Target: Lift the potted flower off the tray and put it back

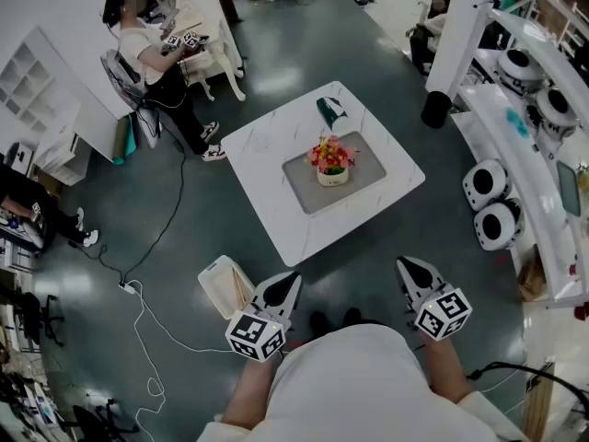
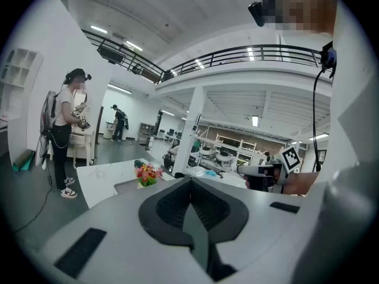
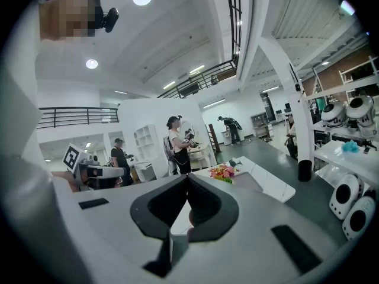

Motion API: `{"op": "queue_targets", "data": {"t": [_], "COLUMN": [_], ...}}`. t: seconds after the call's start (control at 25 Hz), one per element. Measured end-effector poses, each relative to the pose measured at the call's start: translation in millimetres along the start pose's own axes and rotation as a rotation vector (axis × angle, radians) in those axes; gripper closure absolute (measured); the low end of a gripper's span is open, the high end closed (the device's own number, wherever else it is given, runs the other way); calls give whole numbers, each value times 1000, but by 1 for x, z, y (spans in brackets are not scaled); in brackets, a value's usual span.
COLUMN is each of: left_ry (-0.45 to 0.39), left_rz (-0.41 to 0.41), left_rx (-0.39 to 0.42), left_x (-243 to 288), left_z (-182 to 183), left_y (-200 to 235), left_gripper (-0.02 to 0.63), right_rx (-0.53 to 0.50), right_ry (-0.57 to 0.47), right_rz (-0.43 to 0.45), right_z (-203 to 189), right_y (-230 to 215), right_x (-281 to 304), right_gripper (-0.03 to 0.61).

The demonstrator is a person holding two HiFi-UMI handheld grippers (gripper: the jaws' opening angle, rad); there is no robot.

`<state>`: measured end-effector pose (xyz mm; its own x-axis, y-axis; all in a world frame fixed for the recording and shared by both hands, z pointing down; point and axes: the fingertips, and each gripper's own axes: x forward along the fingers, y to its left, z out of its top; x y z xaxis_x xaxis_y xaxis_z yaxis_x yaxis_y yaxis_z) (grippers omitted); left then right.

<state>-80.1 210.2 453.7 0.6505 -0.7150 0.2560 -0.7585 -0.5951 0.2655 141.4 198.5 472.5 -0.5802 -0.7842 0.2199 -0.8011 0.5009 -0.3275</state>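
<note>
The potted flower, pink and orange blooms in a small white pot, stands upright on the grey tray in the middle of the white square table. Both grippers hover near my body, well short of the table's front edge. My left gripper has its jaws together with nothing between them. My right gripper is likewise shut and empty. In the left gripper view the flower shows far off above the jaws, and in the right gripper view the flower is also distant.
A dark green object lies on the table's far side. A white box sits on the floor by my left gripper, with cables trailing left. A person stands at back left. White round-headed machines and a pillar base stand on the right.
</note>
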Motion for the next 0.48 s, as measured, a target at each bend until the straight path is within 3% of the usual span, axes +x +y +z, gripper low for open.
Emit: {"op": "queue_targets", "data": {"t": [0.48], "left_ry": [4], "left_rz": [4], "left_rx": [-10], "left_x": [3], "left_z": [-4], "left_y": [0], "left_gripper": [606], "right_rx": [4], "right_ry": [7], "right_rz": [4], "right_z": [-3], "right_y": [-1], "right_x": [0], "right_gripper": [561]}}
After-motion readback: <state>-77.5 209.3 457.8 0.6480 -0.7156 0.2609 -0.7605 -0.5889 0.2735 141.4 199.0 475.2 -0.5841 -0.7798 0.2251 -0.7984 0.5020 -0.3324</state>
